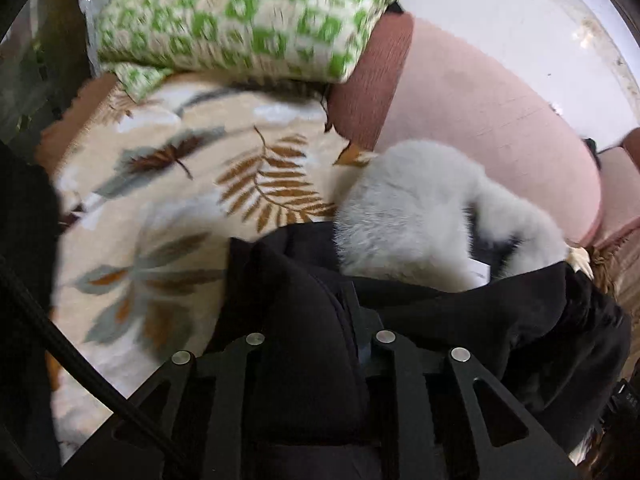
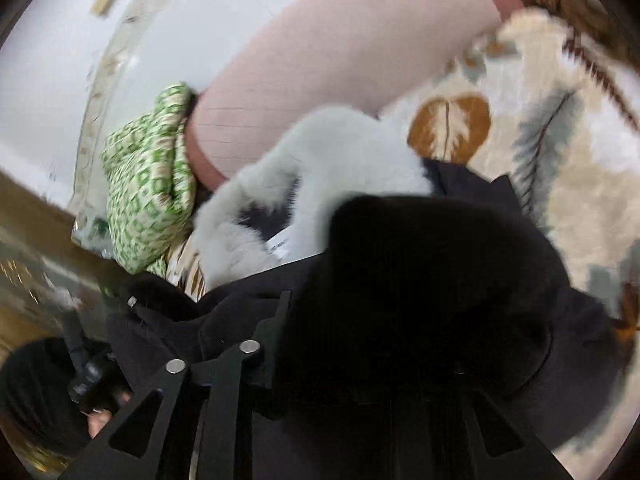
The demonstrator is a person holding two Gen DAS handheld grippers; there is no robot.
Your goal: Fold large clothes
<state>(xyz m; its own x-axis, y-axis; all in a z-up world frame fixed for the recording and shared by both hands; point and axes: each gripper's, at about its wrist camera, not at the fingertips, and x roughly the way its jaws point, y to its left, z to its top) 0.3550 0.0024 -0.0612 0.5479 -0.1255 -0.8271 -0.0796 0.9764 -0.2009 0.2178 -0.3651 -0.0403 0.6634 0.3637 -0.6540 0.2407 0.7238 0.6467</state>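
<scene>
A black coat (image 1: 500, 320) with a white fur collar (image 1: 404, 208) lies over a leaf-patterned bedspread (image 1: 180, 184). My left gripper (image 1: 316, 312) is shut on a thick fold of the black coat, which bulges up between its fingers. In the right wrist view the coat (image 2: 420, 288) covers most of my right gripper (image 2: 360, 320), which is shut on a bunch of the black cloth; only its left finger (image 2: 276, 320) shows. The fur collar (image 2: 328, 160) lies just beyond.
A green-and-white patterned pillow (image 1: 248, 20) lies at the bed's head. A pink padded headboard (image 1: 480, 112) runs along the far side, with a white wall (image 2: 60, 60) behind. The other hand-held gripper (image 2: 88, 368) shows at lower left.
</scene>
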